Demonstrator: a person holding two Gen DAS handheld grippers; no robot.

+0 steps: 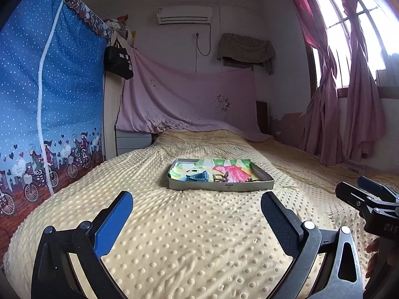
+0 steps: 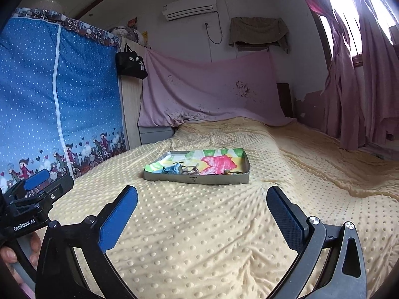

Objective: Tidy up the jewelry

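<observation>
Yellow dotted blanket (image 1: 199, 236) under both tools; left gripper (image 1: 197, 214) and right gripper (image 2: 202, 211) spread wide, empty; jewelry tray (image 1: 219, 186) ahead.

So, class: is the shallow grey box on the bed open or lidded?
Open. The grey box shows no lid; its colourful lining and small items lie exposed in both views. What the items are: cannot tell.

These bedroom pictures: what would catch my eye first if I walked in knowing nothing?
Probably the shallow grey tray lined with bright paper, sitting mid-bed on the bumpy yellow blanket. Close up, the left gripper and right gripper gape open, empty, short of it. At left hangs a blue polka-dot wardrobe cover.
</observation>
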